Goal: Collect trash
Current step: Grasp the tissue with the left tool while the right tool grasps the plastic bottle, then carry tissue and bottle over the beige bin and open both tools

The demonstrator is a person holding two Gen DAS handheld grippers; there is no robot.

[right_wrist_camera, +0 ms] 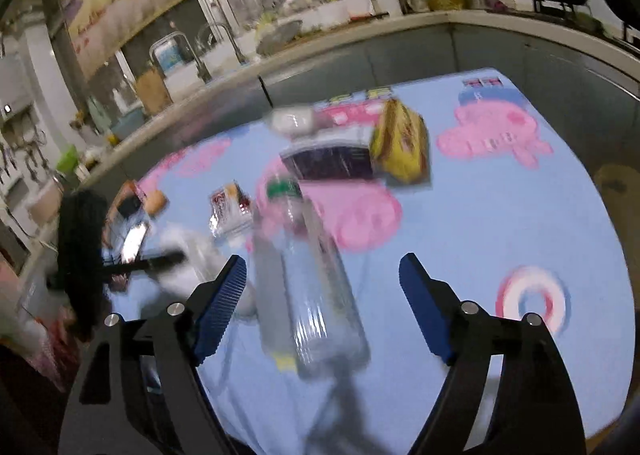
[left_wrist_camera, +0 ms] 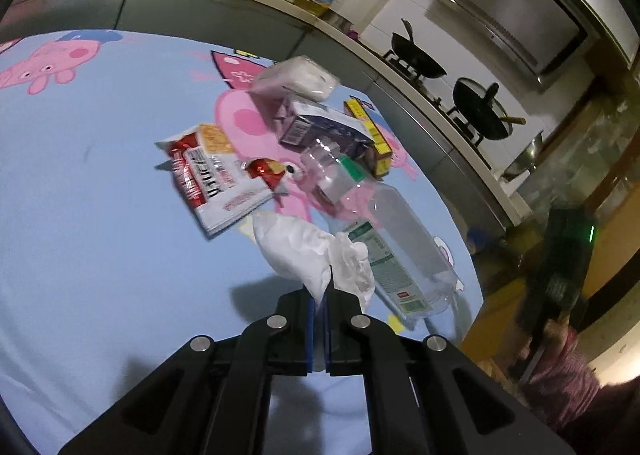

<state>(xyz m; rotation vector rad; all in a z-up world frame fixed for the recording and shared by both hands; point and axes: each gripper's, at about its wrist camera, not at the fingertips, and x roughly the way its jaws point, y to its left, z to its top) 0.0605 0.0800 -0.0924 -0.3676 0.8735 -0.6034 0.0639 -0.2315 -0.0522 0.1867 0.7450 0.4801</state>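
- A kitchen: a bench (left_wrist_camera: 80, 235) under a blue cartoon-pig cloth, with a cluttered counter behind it and a stove with two woks at far right.
- The trash lies heaped mid-bench, probably gathered for picking: a snack bag (left_wrist_camera: 212, 179), a purple carton (left_wrist_camera: 320, 127), a yellow box (left_wrist_camera: 370, 137), a white pack (left_wrist_camera: 300, 77) and a clear bottle (left_wrist_camera: 384, 231) lying on its side.
- The left gripper (left_wrist_camera: 319, 295) has its fingers clenched on the near edge of a crumpled tissue (left_wrist_camera: 308, 251), a pinch that suits soft paper, likely for carrying it off.
- The right gripper (right_wrist_camera: 322, 295) has its fingers spread wide around the bottle's base without touching it, seemingly lined up for a grasp.
- No trash bin is in view.
- The right view is motion-blurred, labels are unreadable, and the person shows only as a sleeve (left_wrist_camera: 560, 371).
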